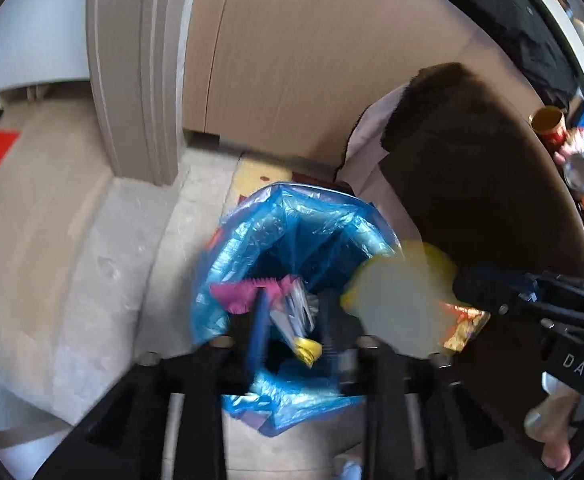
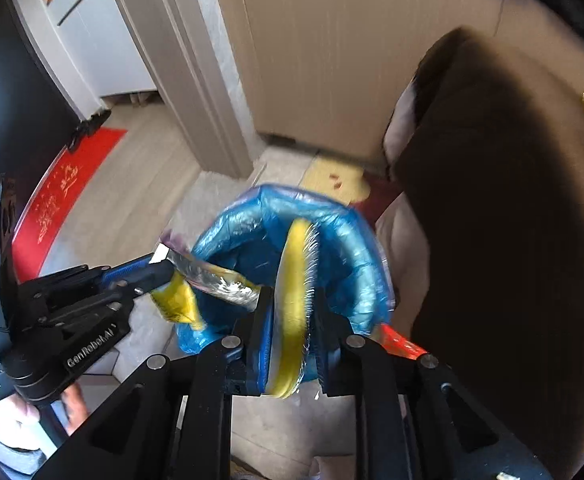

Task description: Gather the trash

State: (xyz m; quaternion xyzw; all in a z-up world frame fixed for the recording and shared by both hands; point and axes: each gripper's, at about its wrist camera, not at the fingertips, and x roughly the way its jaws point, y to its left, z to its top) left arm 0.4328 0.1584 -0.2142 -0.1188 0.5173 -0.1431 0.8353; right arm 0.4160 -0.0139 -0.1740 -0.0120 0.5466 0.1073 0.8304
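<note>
1. The right gripper (image 2: 292, 320) is closed on a yellow snack bag (image 2: 293, 304), which stands edge-on between the 2 fingers with its silver seam showing. It hangs directly above the open mouth of the bin.
2. The left gripper (image 1: 292, 332) is pinched on a crumpled foil wrapper (image 1: 288, 320), pink, silver and yellow, and is also poised over the bin opening. From the right wrist view that wrapper (image 2: 208, 280) trails off its fingertips toward the bin.
3. Both pieces look light, thin and soft. Foil film is slippery and creases easily, so a grip across a seam or a folded edge should hold best. They cannot break, so a firm pinch does no harm.
4. The blue bin liner (image 2: 347, 248) is folded over the rim of the bin and looks loose. A falling bag may catch on it, so releasing well inside the mouth seems wise.
5. Further out, 2 cans (image 1: 583, 184) sit near the edge of the dark round table (image 1: 471, 200), stiffer trash likely left to collect.
</note>
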